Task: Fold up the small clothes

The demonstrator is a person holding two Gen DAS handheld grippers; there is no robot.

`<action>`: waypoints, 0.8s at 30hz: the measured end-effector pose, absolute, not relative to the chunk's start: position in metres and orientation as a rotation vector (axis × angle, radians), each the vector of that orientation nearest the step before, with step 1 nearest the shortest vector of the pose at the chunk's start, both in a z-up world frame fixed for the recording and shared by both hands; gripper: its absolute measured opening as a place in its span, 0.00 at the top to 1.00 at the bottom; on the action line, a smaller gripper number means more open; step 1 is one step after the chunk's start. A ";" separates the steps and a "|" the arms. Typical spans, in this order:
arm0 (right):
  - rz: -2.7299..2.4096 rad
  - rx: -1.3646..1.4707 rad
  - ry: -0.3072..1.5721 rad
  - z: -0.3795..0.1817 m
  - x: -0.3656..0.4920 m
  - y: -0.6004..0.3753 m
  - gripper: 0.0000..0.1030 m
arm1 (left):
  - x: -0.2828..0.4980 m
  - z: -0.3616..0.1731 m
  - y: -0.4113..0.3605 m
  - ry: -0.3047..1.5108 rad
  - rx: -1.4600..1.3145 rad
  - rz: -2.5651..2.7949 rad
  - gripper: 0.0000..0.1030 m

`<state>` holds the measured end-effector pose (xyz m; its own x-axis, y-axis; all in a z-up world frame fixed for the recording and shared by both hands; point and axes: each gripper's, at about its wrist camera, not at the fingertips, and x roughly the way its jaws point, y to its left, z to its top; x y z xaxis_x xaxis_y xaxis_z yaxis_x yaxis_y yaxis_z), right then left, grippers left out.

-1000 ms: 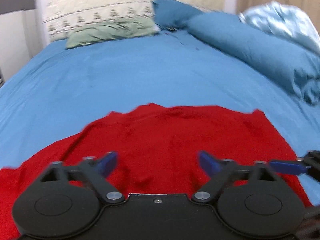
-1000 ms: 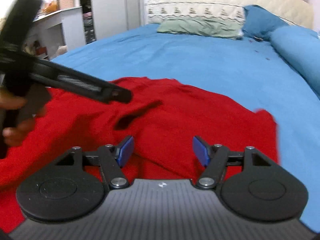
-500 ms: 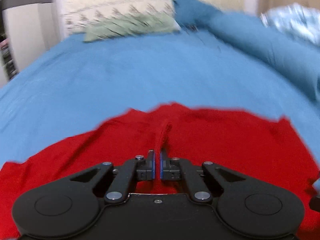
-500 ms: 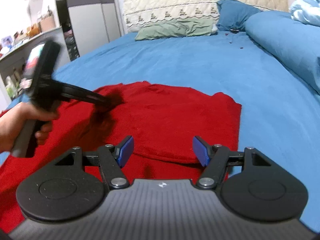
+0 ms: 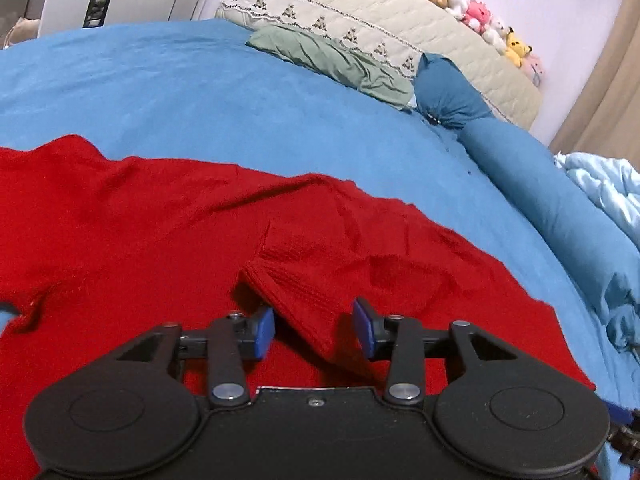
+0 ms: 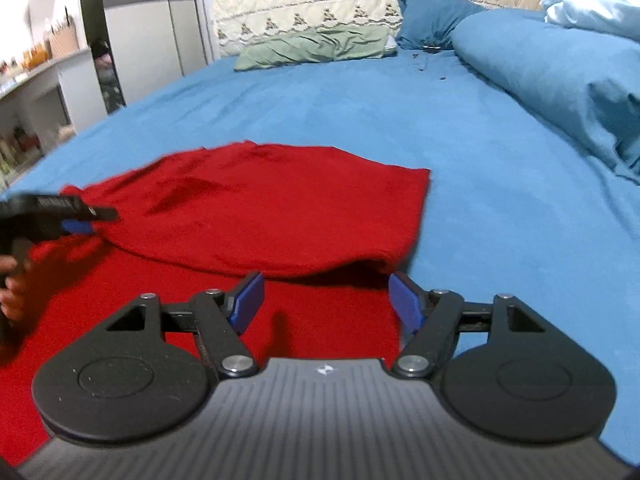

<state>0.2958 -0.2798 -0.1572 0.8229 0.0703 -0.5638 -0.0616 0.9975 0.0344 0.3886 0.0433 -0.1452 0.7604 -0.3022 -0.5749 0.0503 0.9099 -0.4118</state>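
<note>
A red knit garment [image 5: 120, 236] lies spread on the blue bed sheet [image 5: 200, 112]. A ribbed fold of it [image 5: 304, 292] is raised between the fingers of my left gripper [image 5: 314, 330], which is open around it without pinching. In the right wrist view the garment [image 6: 280, 208] has one part folded over itself, its folded edge just ahead of my right gripper [image 6: 326, 306], which is open and empty. The left gripper [image 6: 76, 220] also shows there at the far left, held by a hand.
Green pillow [image 5: 332, 64], dark blue pillow [image 5: 448, 92] and a cream headboard [image 5: 360, 12] at the far end. A rolled blue duvet [image 5: 568, 200] and pale blue quilt [image 5: 608, 184] lie along the right. A wardrobe [image 6: 132, 32] and shelves stand left of the bed.
My left gripper was shut on a pinch of red cloth half a second ago; it has now opened, leaving a raised fold. The right gripper stayed open while the folded part settled.
</note>
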 end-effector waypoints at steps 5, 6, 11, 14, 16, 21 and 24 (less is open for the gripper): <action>0.011 -0.041 0.637 -0.171 0.302 -0.281 0.18 | 0.396 -0.146 0.036 0.690 -0.339 -0.177 0.96; -0.005 -0.054 0.643 -0.174 0.304 -0.282 0.18 | 0.395 -0.142 0.035 0.671 -0.331 -0.174 0.96; -0.066 -0.120 0.652 -0.186 0.322 -0.280 0.17 | 0.383 -0.114 0.044 0.527 -0.283 -0.114 0.96; -0.085 -0.137 0.647 -0.187 0.336 -0.279 0.17 | 0.374 -0.106 0.059 0.454 -0.240 -0.047 0.96; -0.102 -0.154 0.650 -0.186 0.344 -0.278 0.18 | 0.370 -0.109 0.071 0.449 -0.229 -0.023 0.96; -0.162 -0.118 0.677 -0.184 0.349 -0.290 0.18 | 0.367 -0.136 0.092 0.530 -0.274 0.004 0.95; -0.155 -0.097 0.690 -0.184 0.343 -0.298 0.18 | 0.358 -0.145 0.097 0.596 -0.261 0.022 0.86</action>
<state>0.3435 -0.2979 -0.1841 0.7604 -0.1742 -0.6257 0.1098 0.9840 -0.1405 0.3583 0.0969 -0.1453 0.8283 -0.0544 -0.5576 -0.0959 0.9668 -0.2368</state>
